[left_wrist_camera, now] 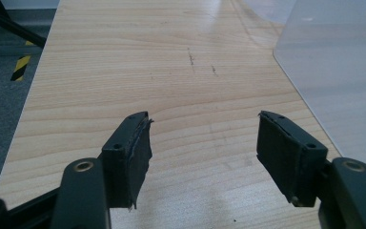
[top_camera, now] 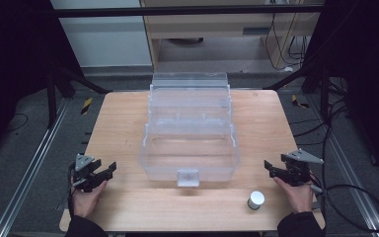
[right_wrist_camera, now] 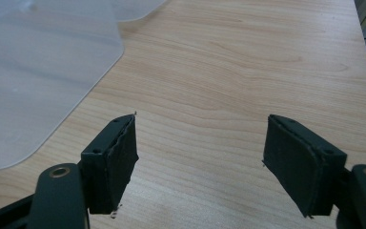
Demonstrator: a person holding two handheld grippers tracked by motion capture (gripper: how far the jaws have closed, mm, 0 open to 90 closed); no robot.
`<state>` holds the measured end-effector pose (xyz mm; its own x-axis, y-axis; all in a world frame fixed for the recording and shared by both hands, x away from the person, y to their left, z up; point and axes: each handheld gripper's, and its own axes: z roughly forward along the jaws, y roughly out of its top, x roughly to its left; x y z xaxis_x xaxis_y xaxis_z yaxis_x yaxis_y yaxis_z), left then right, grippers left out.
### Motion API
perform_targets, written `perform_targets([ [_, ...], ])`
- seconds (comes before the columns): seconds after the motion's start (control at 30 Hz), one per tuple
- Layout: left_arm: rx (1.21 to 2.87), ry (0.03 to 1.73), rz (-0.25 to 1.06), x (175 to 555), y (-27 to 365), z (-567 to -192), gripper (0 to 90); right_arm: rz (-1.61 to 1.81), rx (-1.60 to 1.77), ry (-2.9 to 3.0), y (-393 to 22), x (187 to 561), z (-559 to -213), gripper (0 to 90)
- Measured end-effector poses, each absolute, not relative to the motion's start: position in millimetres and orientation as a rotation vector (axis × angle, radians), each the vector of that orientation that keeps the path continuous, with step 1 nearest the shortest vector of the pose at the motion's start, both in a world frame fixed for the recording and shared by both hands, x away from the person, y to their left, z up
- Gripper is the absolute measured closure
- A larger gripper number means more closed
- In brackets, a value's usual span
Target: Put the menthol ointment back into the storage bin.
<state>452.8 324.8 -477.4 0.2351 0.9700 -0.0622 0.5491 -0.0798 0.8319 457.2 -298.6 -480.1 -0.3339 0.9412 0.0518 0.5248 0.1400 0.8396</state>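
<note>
Clear plastic storage box [top_camera: 190,148], lid raised, sits mid-table at twelve o'clock between left gripper [top_camera: 109,169] at nine and right gripper [top_camera: 269,168] at three, both jaws wide and empty; nothing seems begun, and the white-capped jar [top_camera: 255,200] at five o'clock likely gets grasped next.

we see a wooden table [top_camera: 128,118] at frame centre, a clear plastic storage box [top_camera: 190,148] with its lid open in the middle, a small white-capped bottle [top_camera: 255,200] at lower right, black cables [top_camera: 296,39] on grey floor at upper right
</note>
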Motion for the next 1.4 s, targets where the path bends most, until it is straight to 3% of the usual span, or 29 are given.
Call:
perform_targets([
  [0.6,1.76,1.426,0.696,452,326,-477,36.1,1.115,1.276,2.068,-281,455,-445,34.0],
  [1.4,1.785,1.421,0.689,452,324,-478,36.1,1.023,1.084,2.252,-253,453,-393,28.8],
])
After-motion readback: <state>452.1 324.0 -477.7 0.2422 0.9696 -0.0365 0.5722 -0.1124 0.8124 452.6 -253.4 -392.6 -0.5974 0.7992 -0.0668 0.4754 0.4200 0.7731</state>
